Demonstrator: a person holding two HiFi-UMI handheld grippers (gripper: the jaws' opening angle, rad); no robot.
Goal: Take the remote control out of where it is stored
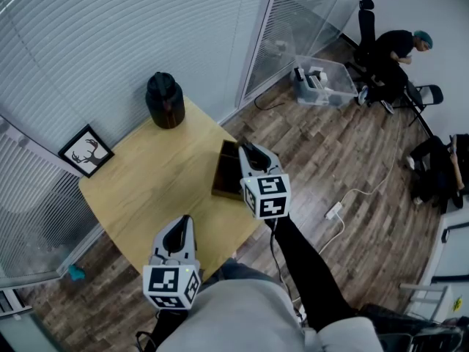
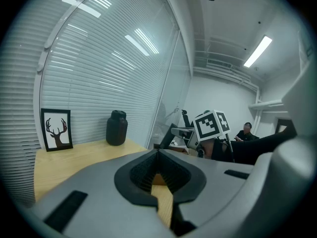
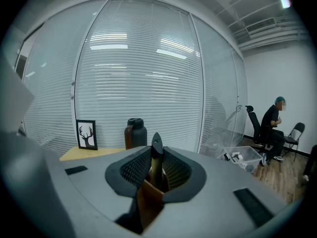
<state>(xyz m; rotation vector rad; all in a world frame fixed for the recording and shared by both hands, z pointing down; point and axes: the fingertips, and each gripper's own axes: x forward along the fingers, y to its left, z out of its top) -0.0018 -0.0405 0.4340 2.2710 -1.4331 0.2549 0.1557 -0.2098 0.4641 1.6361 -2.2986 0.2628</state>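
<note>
Between ribbed right tongs (image 3: 156,157) stands a slim dark remote (image 3: 155,144).

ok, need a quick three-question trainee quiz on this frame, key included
1. True or false: the left gripper holds something.
2. What is the right gripper shut on? A) a cable B) the remote control C) nothing
3. Besides the wooden box, how many things stand on the table?

Key: 1 false, its jaws are shut and empty. 2 B. 3 two, the black jar and the framed deer picture.
</note>
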